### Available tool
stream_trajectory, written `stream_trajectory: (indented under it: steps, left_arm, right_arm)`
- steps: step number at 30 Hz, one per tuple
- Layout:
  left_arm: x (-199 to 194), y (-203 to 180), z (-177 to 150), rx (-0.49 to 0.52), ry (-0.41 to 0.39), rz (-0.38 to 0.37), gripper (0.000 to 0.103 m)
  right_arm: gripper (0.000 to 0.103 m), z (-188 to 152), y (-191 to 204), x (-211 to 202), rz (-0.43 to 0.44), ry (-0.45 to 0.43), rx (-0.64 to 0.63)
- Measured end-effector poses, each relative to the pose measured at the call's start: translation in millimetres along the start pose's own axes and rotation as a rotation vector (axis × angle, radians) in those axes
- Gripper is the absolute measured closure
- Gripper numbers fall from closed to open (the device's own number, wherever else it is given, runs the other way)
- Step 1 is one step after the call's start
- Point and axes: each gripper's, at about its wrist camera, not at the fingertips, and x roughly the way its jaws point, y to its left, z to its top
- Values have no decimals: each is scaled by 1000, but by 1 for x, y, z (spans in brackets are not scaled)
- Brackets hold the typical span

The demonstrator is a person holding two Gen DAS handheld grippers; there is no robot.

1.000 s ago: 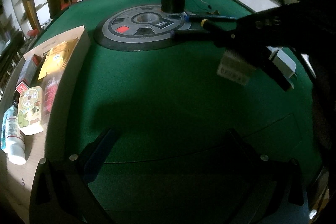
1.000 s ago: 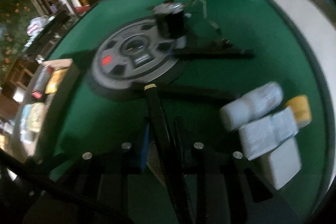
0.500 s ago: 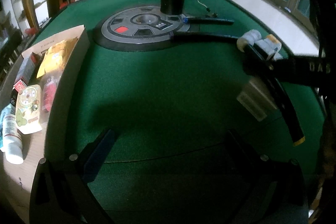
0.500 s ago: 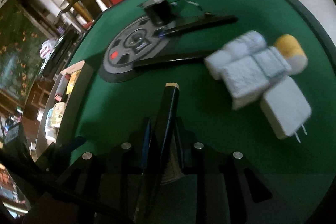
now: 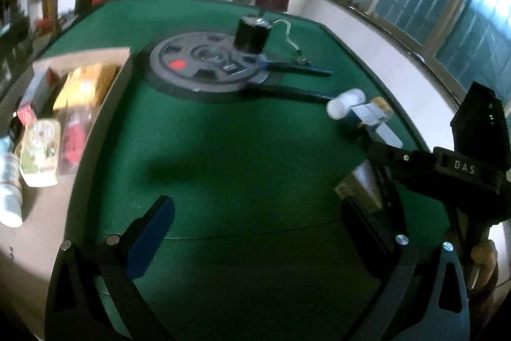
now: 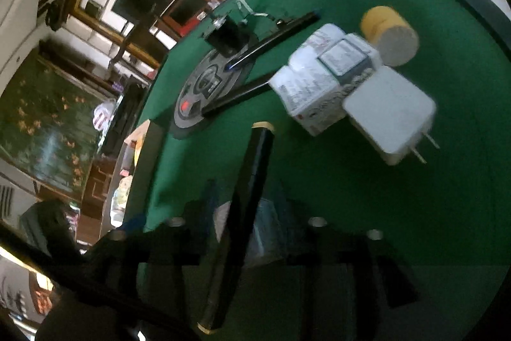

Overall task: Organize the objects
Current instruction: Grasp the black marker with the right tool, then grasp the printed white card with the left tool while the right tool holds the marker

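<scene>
Here, my right gripper (image 6: 246,210) sits low over the green table (image 6: 351,200), its jaws having just been opening; a black pen with gold end rings (image 6: 242,206) lies between them above a small clear-wrapped packet (image 6: 255,229), and I cannot tell whether the pads press on it. Beyond lie a white charger plug (image 6: 389,114), a white printed box (image 6: 306,91) and a yellow-capped roll (image 6: 389,34), clustered and touching. My left gripper (image 5: 255,232) hovers with jaws wide and empty. At left, a cardboard tray (image 5: 124,69) holds packets.
</scene>
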Motion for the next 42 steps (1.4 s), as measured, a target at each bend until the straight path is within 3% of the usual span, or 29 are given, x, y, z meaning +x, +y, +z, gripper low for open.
stream_trajectory:
  steps: [6, 7, 9, 12, 15, 18, 19, 21, 25, 30, 32, 33, 34, 35, 36, 38, 42]
  left_arm:
    - [1, -22, -3, 49, 5, 5, 2]
    - [1, -25, -4, 52, 7, 4, 2]
    - [1, -31, -5, 59, 9, 2, 2]
    - [-4, -38, -7, 89, -13, 7, 2]
    - [-5, -49, -6, 136, -29, 6, 2]
    - [2, -64, -6, 212, -39, 14, 2]
    - [6, -69, -6, 241, -41, 22, 2]
    - [17, -79, -8, 296, -28, 24, 2]
    - [38, -97, -8, 399, 17, -4, 2]
    - [50, -123, 2, 567, 6, -4, 2]
    - [60, -129, 7, 580, 32, -12, 2]
    - [65, -130, 7, 573, 48, -23, 5]
    - [69, -130, 8, 560, 68, -31, 17]
    - [74, -130, 9, 539, 94, -35, 47]
    - [80, -127, 10, 509, 130, -44, 53]
    - [76, -119, 14, 445, 123, -78, 55]
    - [58, -109, 13, 418, 104, -80, 55]
  right_arm:
    - [57, -5, 3, -2, 57, -11, -11]
    - [69, -5, 5, 0, 64, -5, -18]
    - [83, -5, 8, 2, 60, -1, -34]
    - [88, -7, 9, -15, 69, -54, -51]
    - [88, -8, 6, -29, -42, -97, -76]
    - [87, -11, -1, -35, -221, -120, -98]
    - [86, -11, -2, -35, -226, -114, -100]
    - [84, -12, -3, -34, -150, -89, -89]
    - [62, -9, -1, -35, -106, -93, -76]
    - [62, -5, -15, -36, -84, -109, -10]
    - [62, -5, -22, -37, -71, -109, 22]
    - [61, -5, -26, -38, -68, -108, 33]
    - [61, -5, -29, -39, -64, -107, 44]
    - [60, -4, -30, -40, -61, -107, 49]
    - [59, -4, -31, -41, -64, -107, 48]
    - [56, -3, -30, -41, -72, -106, 40]
    - [56, 0, -25, -38, -80, -88, 11]
